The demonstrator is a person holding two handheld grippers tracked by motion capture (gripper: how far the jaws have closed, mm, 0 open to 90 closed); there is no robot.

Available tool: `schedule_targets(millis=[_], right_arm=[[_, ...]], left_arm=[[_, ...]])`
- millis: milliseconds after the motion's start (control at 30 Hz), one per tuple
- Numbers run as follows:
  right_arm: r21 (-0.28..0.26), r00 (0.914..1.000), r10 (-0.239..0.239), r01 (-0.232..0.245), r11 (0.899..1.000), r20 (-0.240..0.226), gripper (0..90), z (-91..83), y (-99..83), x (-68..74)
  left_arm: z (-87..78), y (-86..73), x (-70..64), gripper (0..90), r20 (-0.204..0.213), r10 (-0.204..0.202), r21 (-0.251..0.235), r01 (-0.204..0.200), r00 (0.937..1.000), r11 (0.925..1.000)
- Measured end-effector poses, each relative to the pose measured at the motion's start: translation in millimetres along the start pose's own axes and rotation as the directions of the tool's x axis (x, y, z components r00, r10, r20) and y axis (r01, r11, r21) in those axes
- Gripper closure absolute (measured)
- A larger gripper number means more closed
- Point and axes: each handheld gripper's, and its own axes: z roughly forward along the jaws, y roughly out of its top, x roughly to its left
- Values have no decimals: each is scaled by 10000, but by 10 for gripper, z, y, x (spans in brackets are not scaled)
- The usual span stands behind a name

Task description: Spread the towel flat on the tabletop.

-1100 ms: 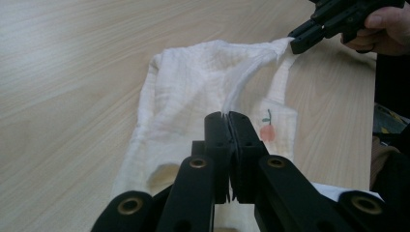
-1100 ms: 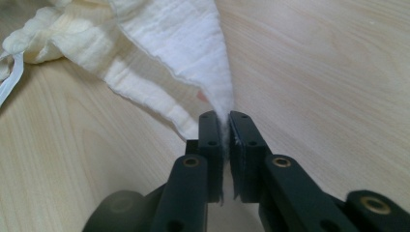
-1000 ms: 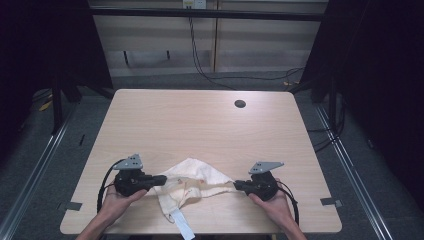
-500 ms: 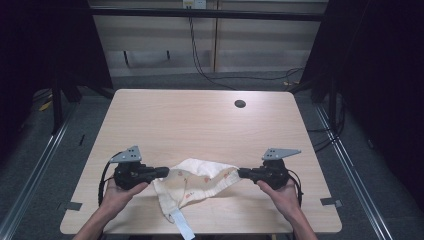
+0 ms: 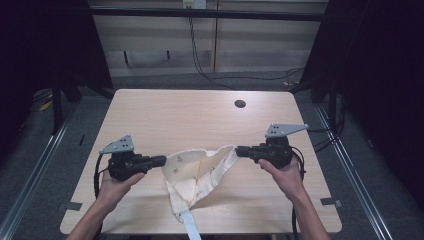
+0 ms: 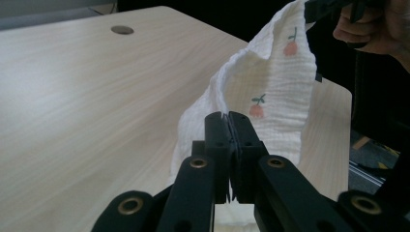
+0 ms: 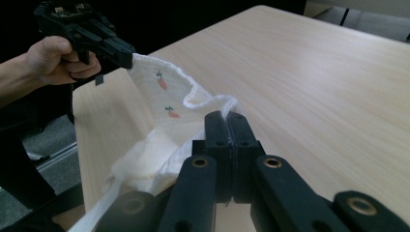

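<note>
While the pale wooden table takes up the middle of the high view, a small cream muslin garment printed with little red fruit hangs stretched between two black hand-held grippers in the lower half of the frame. At lower left, the left gripper pinches the garment's left edge, its jaws pressed fully together on the fabric, with the person's left hand wrapped around the body below the grey three-cornered plate. At centre right, the right gripper has its jaws closed tight on the opposite edge, and the right hand grips it from beneath. From these two held points the cloth sags into a pointed fold toward the table's near edge, where a white strap trails down to the bottom of the frame. Seen along the left gripper's own jaws, the white cloth rises toward the upper right, where the other gripper holds it. A round dark hole sits in the tabletop, upper centre-right, well apart from the garment.
</note>
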Motion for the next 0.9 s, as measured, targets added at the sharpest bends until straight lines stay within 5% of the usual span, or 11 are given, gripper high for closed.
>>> schedule_targets(millis=[367,900], right_arm=[[-511,9986,-490,500,9974,211,891,-136,345,63],[-1215,9936,-1017,1070,9868,494,891,-347,754,160]], left_arm=[[-243,264,35,881,-592,206,-656,-244,9980,9975],[-410,523,8,881,-676,458,-1428,-551,9967,9882]])
